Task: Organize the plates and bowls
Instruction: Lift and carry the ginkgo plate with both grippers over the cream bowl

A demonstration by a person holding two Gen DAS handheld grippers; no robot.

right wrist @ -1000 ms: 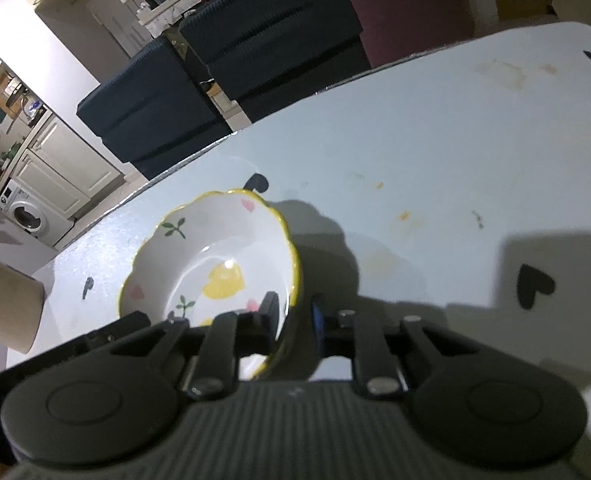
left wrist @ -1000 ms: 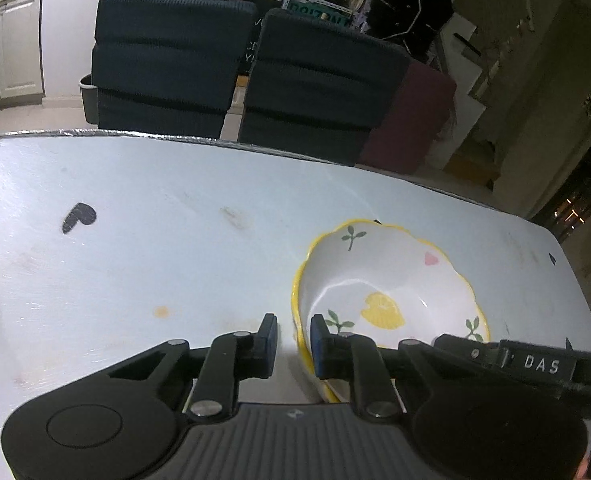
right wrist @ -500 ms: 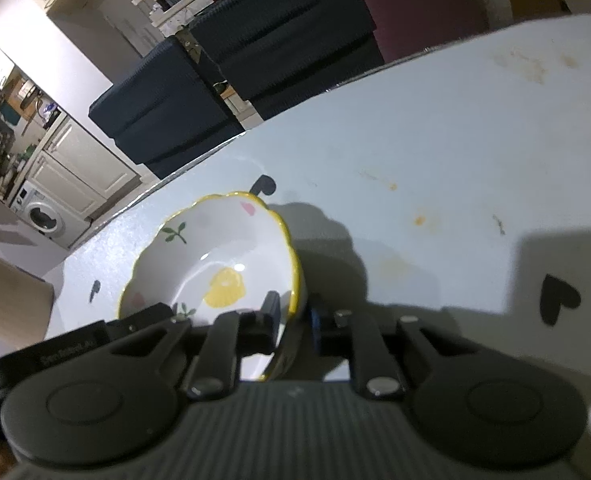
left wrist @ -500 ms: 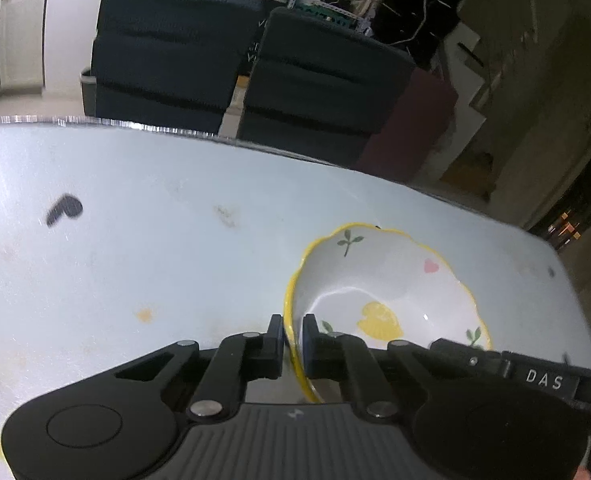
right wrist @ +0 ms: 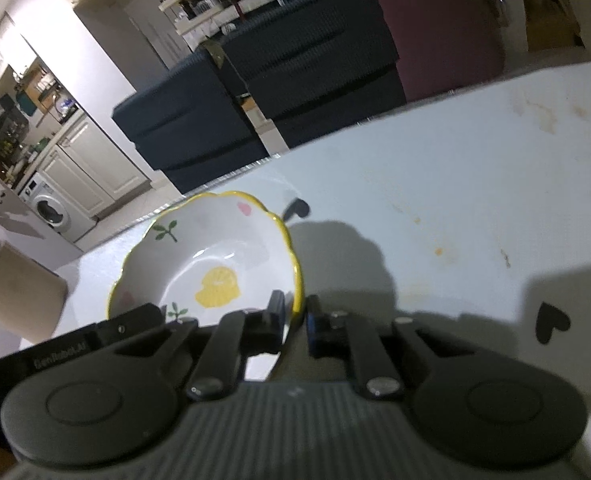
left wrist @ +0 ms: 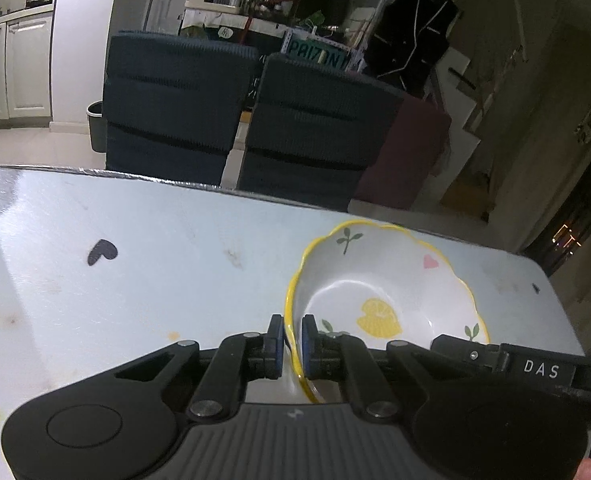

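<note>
A white bowl [left wrist: 379, 280] with a wavy yellow rim, a yellow lemon print, green sprigs and a pink heart is held above the pale blue table [left wrist: 155, 256]. My left gripper [left wrist: 293, 338] is shut on the bowl's left rim. In the right wrist view the same bowl [right wrist: 211, 256] shows, and my right gripper [right wrist: 295, 316] is shut on its right rim. The bowl casts a shadow on the table to its right. Each gripper's body shows at the bottom edge of the other's view.
The table [right wrist: 475, 200] has black heart marks [left wrist: 101, 251] and brownish stains. Two dark chairs [left wrist: 175, 108] and a maroon one [left wrist: 407, 152] stand at the far edge. A cardboard box [right wrist: 19, 292] sits on the floor at left.
Both grippers have closed on the bowl's rim from opposite sides. The bowl has risen off the table and now sits higher in both views.
</note>
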